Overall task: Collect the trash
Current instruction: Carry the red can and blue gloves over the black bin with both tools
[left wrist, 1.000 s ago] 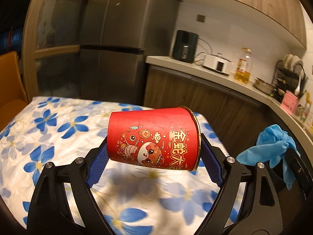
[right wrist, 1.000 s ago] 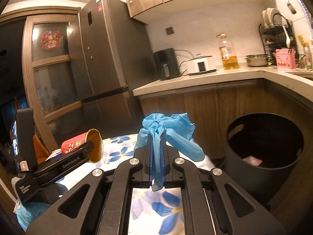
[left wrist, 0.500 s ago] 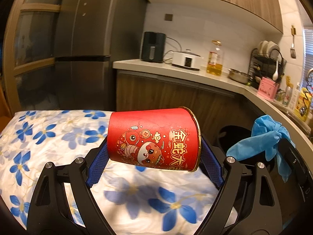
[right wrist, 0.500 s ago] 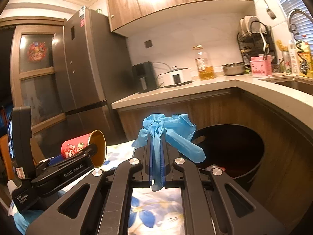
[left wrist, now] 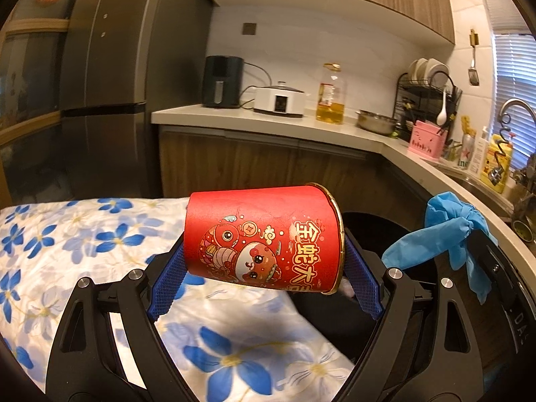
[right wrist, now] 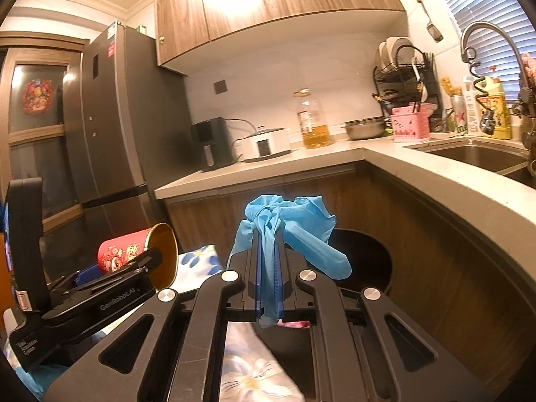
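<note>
left tongs grip red cup | right tongs clamp blue glove — over bin rim

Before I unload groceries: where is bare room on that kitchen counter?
The counter is bare along its front edge and between white cooker and oil bottle. By the sink, dish rack and bottles crowd it.

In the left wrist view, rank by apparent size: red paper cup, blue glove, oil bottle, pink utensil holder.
1. red paper cup, though it is nearest the camera
2. blue glove, also near
3. oil bottle
4. pink utensil holder, close to the bottle in apparent size
</note>
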Demonstrator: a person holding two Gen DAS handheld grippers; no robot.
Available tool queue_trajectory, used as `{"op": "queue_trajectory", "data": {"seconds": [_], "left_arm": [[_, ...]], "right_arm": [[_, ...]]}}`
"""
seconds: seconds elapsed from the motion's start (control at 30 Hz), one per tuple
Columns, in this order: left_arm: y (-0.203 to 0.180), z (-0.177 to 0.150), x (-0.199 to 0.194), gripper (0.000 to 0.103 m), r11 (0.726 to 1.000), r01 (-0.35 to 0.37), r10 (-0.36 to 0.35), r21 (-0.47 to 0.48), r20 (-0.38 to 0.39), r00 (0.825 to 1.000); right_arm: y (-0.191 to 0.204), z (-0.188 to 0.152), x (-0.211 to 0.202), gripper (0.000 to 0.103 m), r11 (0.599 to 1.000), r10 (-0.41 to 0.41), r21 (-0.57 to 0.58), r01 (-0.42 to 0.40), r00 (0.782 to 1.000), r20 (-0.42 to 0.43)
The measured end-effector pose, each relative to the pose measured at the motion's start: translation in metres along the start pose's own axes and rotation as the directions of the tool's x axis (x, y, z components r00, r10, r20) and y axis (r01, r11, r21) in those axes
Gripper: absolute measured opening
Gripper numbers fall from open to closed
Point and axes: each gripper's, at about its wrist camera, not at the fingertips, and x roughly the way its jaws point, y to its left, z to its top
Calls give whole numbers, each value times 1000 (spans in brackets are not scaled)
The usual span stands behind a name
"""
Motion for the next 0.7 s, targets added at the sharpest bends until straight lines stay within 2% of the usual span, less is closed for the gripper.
{"op": "queue_trajectory", "data": {"seconds": [0.4,0.7], "left_arm": [[-37,6,17,84,997,70,-70,43,9,997],[-54,3,30,84,994,94,-94,59,-6,996]], "right_arm": [[-26,7,18,7,997,-73,-1,73,997,-6],[-36,10,30,7,993,-116,-20,116,993,-15]]}}
